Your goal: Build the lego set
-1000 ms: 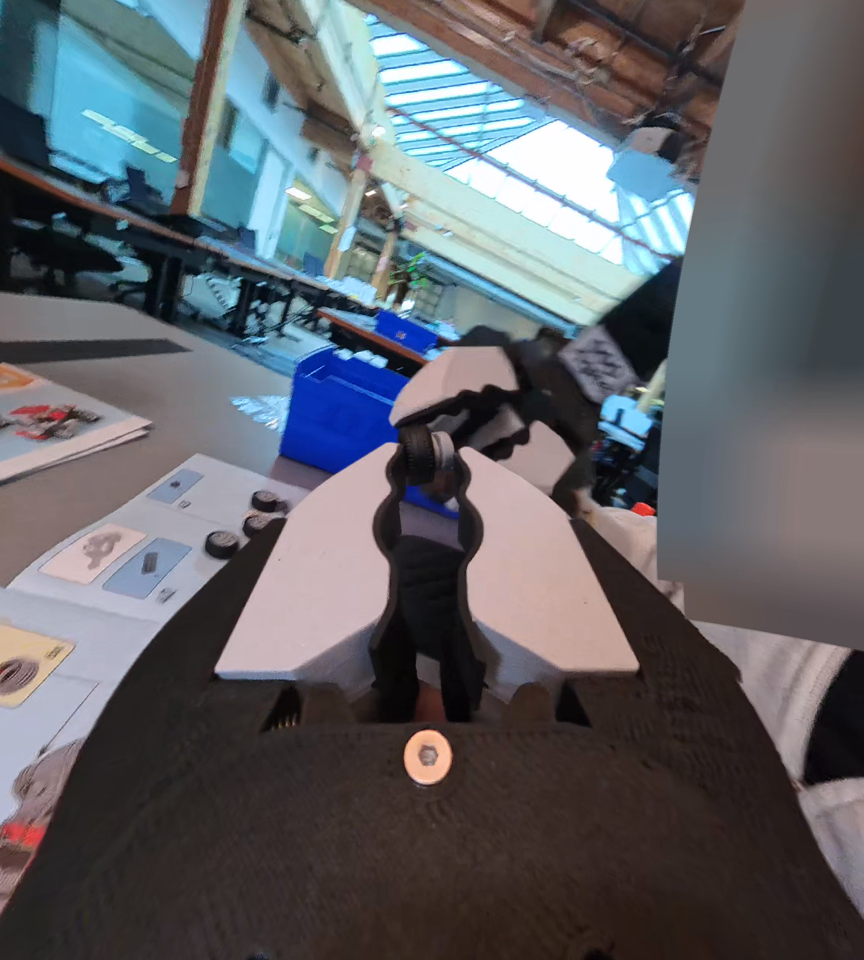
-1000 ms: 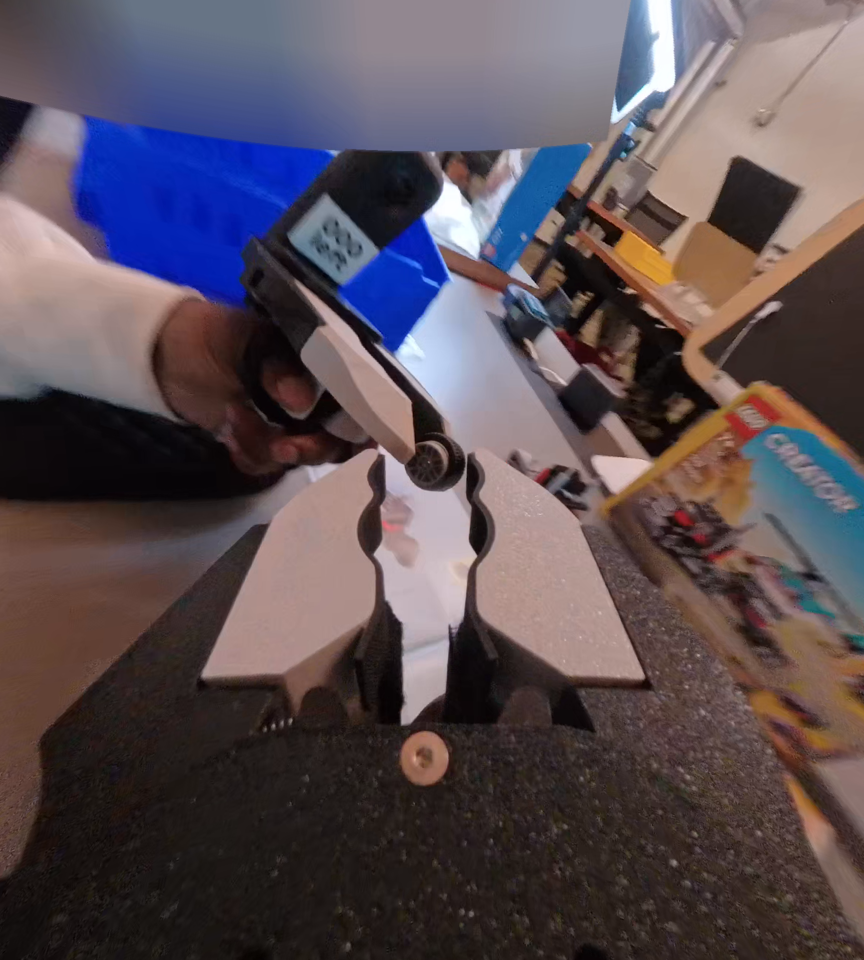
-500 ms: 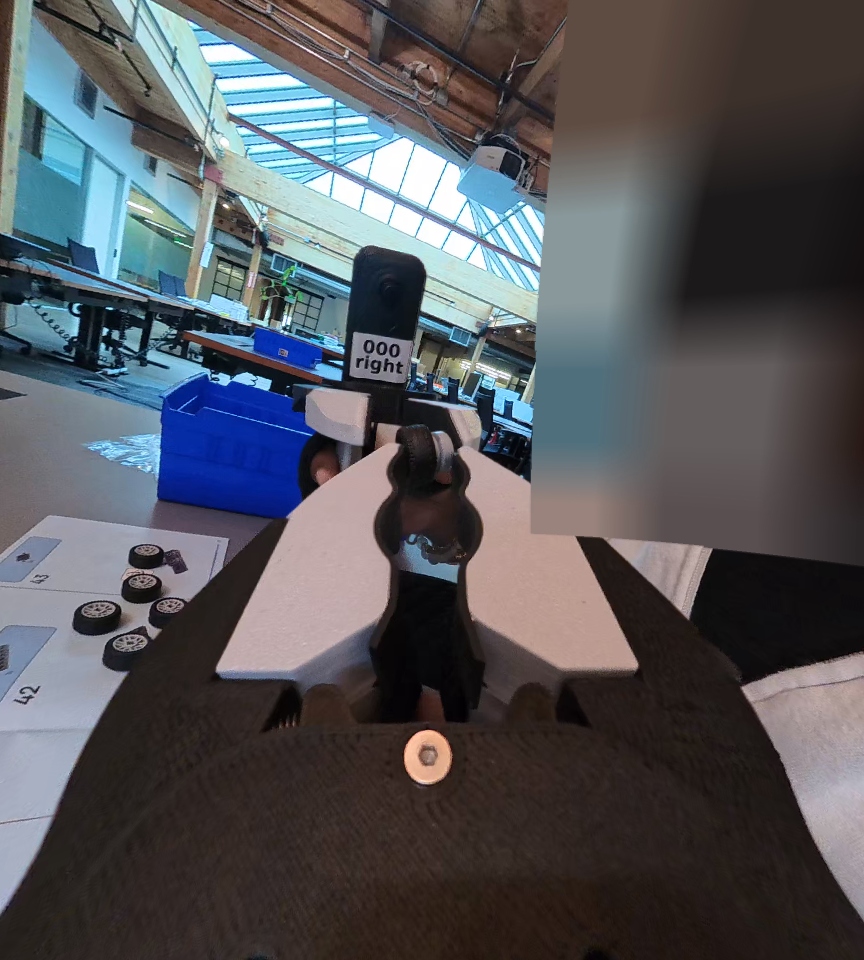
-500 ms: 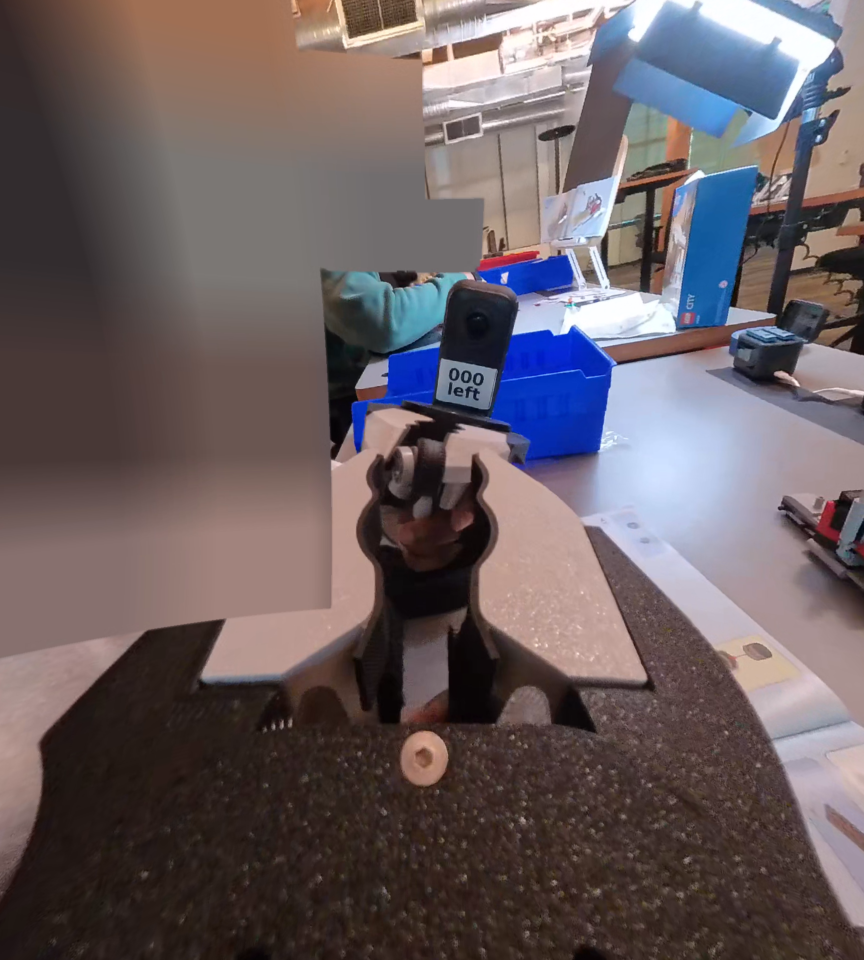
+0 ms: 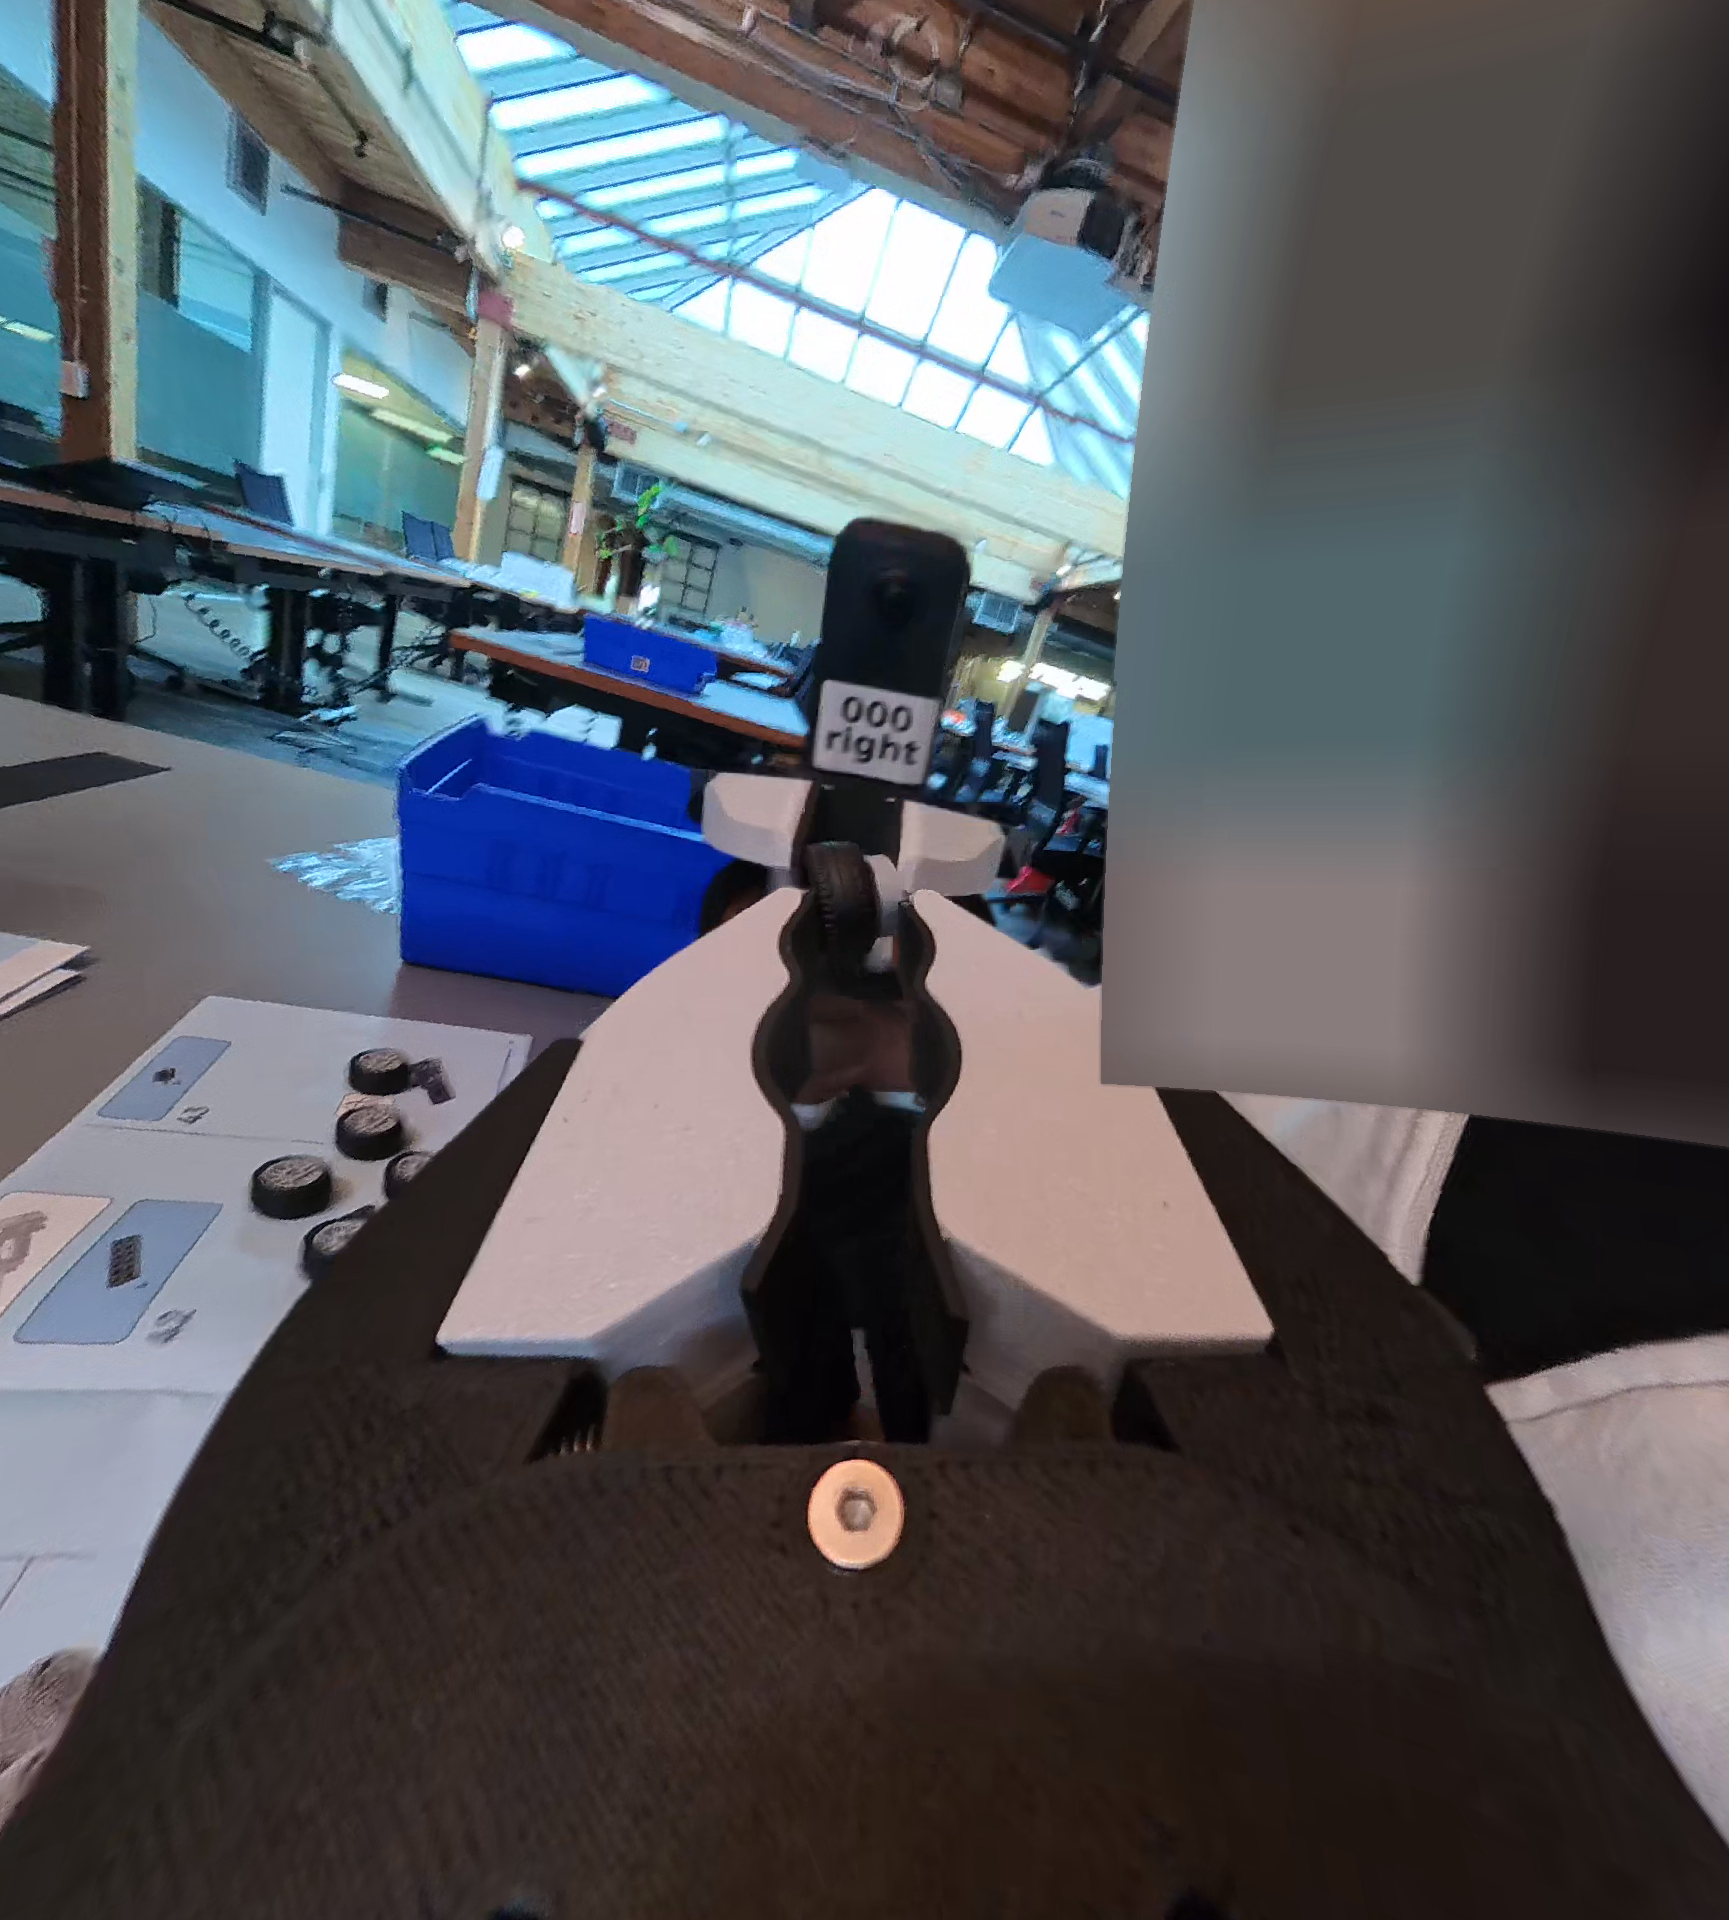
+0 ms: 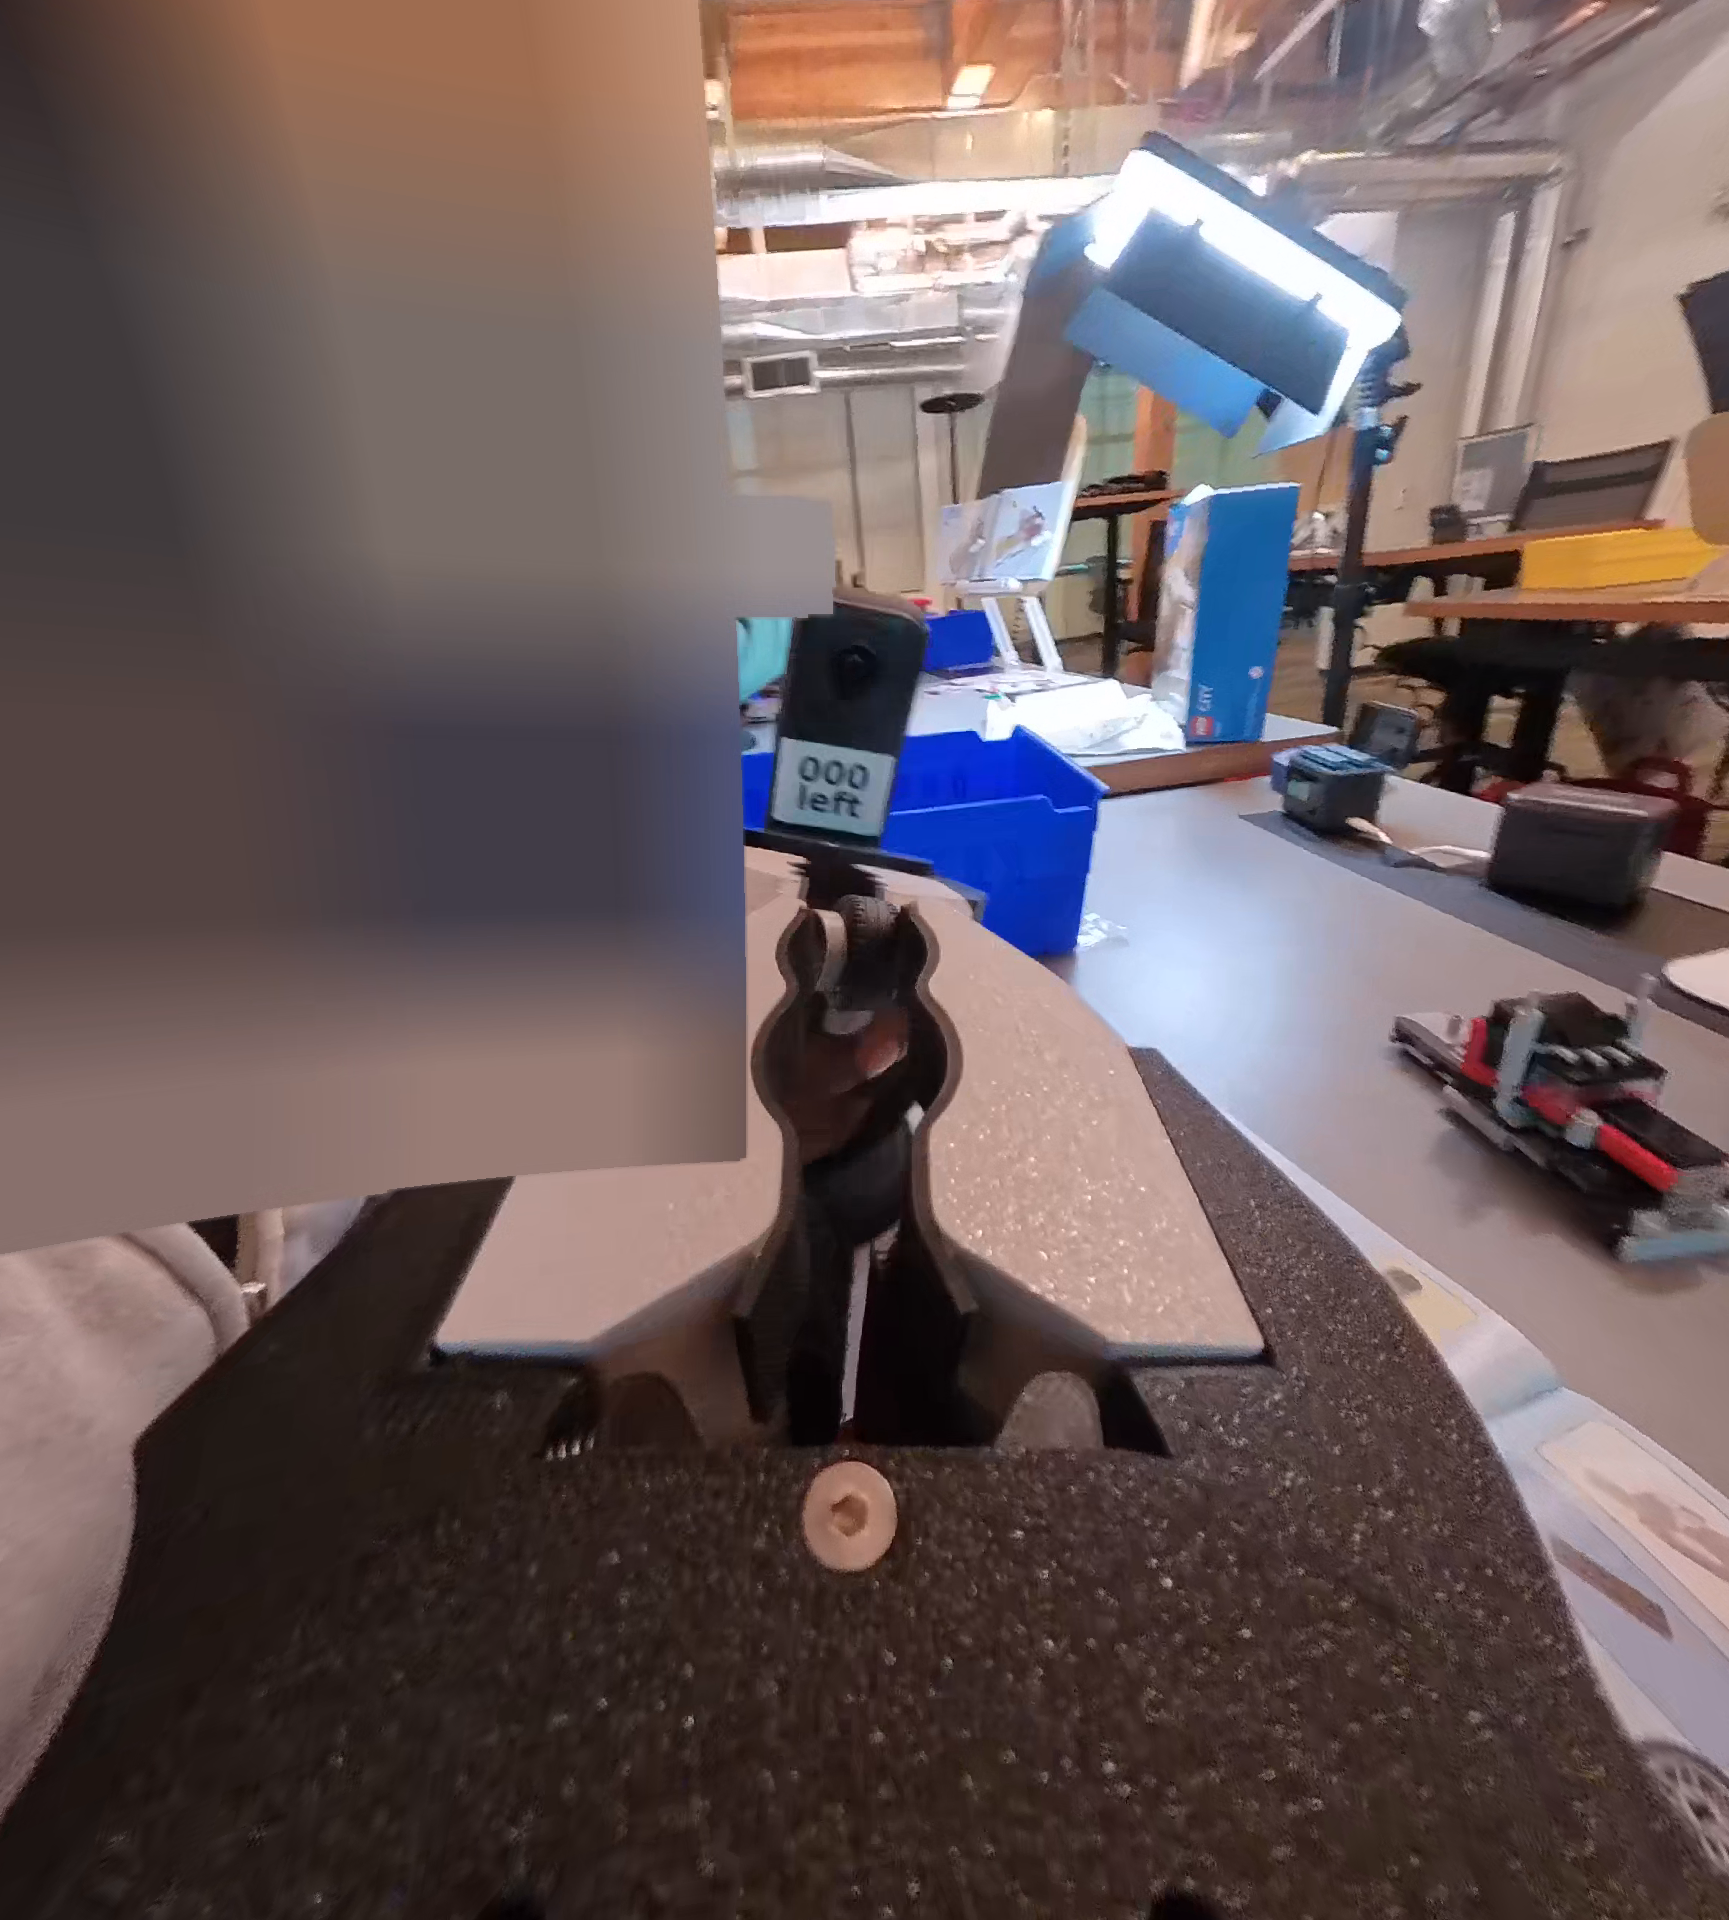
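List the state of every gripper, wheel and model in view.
Left gripper: shut on a wheel, raised off the table.
Right gripper: shut on what looks like a grey rim beside that wheel, tip to tip with the left.
Spare wheels: loose on the instruction sheet.
Truck model: partly built, on the table.
Blue bin: open-topped.

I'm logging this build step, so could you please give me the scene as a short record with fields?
Left claw: shut on a small black wheel, held up off the table
Right claw: closed around the same wheel from the opposite side, tip to tip with the left claw
Loose wheels: several lying on the open instruction booklet
Partly built model: black, red and grey, on the grey table
Blue bin: on the table behind the claws
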Available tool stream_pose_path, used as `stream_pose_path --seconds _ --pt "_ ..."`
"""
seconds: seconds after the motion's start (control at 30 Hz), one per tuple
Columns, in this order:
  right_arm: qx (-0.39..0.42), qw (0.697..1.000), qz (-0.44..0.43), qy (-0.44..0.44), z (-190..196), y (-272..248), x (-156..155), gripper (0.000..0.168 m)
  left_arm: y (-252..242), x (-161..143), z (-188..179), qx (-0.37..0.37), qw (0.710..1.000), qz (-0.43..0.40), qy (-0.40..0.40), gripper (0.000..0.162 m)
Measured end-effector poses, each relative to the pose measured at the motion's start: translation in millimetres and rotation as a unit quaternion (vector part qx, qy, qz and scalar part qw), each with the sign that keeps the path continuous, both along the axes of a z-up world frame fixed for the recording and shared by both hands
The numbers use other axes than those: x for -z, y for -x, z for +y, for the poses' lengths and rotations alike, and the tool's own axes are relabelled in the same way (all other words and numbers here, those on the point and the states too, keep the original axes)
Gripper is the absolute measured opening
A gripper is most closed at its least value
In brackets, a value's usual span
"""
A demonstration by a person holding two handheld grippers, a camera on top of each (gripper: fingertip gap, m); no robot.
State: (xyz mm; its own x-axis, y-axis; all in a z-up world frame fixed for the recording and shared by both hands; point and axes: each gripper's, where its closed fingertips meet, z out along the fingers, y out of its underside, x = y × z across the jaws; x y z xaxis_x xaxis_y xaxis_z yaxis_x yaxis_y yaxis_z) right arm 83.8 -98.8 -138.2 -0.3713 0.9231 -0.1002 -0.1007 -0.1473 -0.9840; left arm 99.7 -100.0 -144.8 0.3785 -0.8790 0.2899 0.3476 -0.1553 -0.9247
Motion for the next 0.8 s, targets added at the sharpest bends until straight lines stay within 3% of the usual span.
stream_pose_path --seconds 0.33,0.5,0.57,0.7,0.8 --pt "0.046 0.999 0.016 -0.004 6.9 -1.9 3.5 0.014 -2.1 4.7 8.3 -0.108 0.982 0.123 -0.089 0.014" --pt "0.095 0.994 -0.033 -0.039 16.8 2.9 26.1 0.015 3.9 27.9 20.3 -0.151 0.965 0.201 -0.070 0.015" --pt "0.060 0.998 0.007 -0.034 5.3 -0.7 17.3 0.014 0.8 23.0 10.9 -0.108 0.977 0.167 -0.075 0.013" --pt "-0.030 0.995 0.025 0.089 3.6 -2.7 3.1 0.020 -2.1 4.2 0.7 -0.035 0.997 0.049 -0.053 0.014" --pt "-0.052 0.995 0.018 0.087 -0.5 -2.4 2.4 0.019 0.0 -2.8 -3.2 -0.020 0.998 0.027 -0.053 0.014"
